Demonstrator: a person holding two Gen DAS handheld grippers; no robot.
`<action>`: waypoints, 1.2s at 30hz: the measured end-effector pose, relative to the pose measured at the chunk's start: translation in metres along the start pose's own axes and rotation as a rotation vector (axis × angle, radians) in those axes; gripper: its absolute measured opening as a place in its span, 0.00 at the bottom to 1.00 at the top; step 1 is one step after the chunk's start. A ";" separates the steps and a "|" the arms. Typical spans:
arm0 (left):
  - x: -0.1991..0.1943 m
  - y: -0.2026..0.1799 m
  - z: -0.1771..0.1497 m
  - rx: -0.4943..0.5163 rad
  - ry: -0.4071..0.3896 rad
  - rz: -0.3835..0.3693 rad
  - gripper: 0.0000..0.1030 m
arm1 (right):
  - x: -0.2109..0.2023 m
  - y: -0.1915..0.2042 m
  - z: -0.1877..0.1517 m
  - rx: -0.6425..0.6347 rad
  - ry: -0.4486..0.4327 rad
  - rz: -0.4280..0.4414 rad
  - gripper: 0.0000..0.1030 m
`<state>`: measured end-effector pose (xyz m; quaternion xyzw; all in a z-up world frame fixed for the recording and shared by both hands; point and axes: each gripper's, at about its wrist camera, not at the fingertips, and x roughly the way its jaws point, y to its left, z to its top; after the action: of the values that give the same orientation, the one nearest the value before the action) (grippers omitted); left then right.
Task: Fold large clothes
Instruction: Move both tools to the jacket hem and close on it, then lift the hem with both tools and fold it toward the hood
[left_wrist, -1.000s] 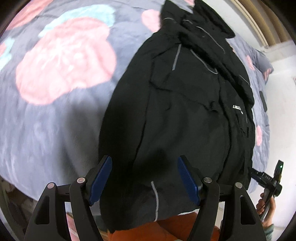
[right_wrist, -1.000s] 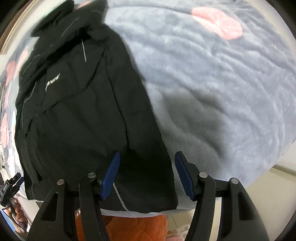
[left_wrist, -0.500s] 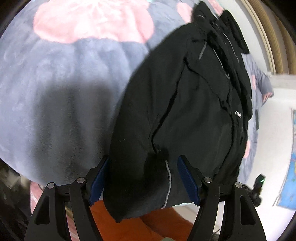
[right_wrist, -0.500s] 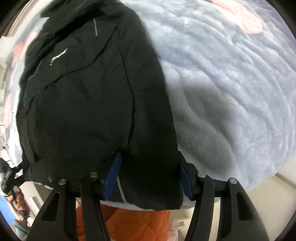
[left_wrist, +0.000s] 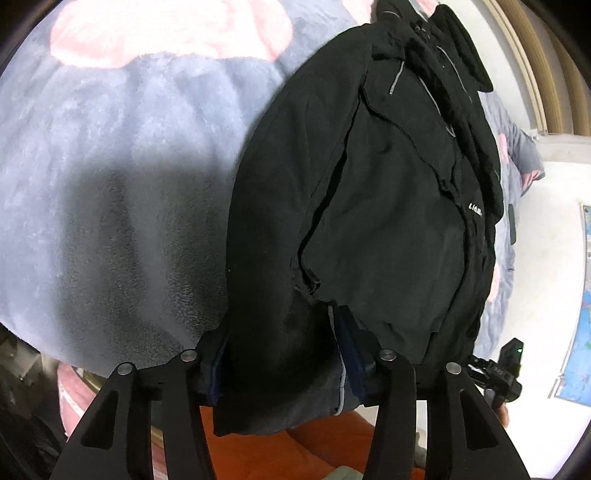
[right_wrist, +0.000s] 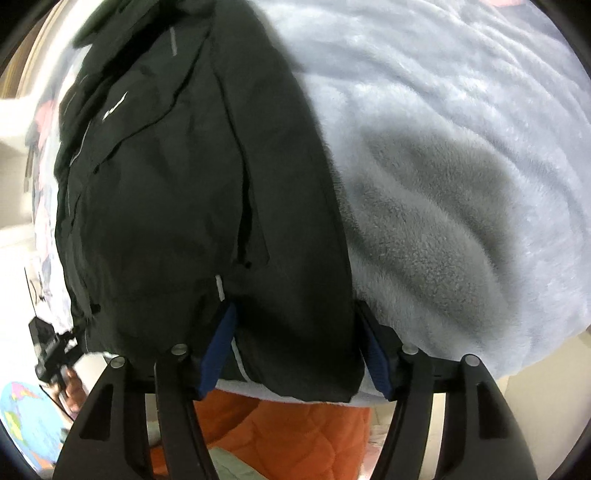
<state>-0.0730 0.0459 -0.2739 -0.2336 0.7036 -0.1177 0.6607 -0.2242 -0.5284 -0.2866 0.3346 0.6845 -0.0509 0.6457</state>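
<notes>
Left wrist view: the left claw (left_wrist: 280, 363) stands spread wide, its blue pads straddling the hem of the black jacket (left_wrist: 388, 206). The cloth lies between the pads, but they have not pinched it, so the claw is released. The jacket stretches away ahead of the claw, collar at the far end, on the grey fleece blanket (left_wrist: 122, 192) of the bed. Pink blotches (left_wrist: 166, 29) mark the blanket far ahead and to the left. Below the claw, an orange quilt (left_wrist: 332, 443) shows under the hem. Off to the right, the other handheld tool (left_wrist: 498, 373) is visible against a white wall with a map poster (left_wrist: 576, 332).

Right wrist view: the right claw (right_wrist: 295, 345) is likewise released, pads either side of the opposite hem corner, a reflective strip (right_wrist: 220, 288) just ahead of its left pad. The jacket runs ahead and to the left; bare blanket lies to the right.

The step in hand looks like gripping both hem corners. To do it well, I would push each claw far enough that both layers sit deep between the pads, close both together, then lift evenly and carry the hem toward the collar, so the slippery shell does not slide or bunch.
</notes>
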 end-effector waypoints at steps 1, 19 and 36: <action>0.001 -0.001 0.000 -0.001 0.000 0.002 0.52 | 0.001 0.002 -0.002 -0.005 0.009 -0.002 0.66; -0.047 -0.063 0.019 0.091 -0.158 -0.093 0.17 | -0.063 0.061 0.006 -0.115 -0.146 -0.089 0.15; -0.111 -0.157 0.122 0.209 -0.415 -0.168 0.17 | -0.149 0.114 0.126 -0.147 -0.420 0.039 0.14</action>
<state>0.0766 -0.0179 -0.1145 -0.2406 0.5149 -0.1939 0.7996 -0.0655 -0.5622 -0.1284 0.2820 0.5301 -0.0571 0.7976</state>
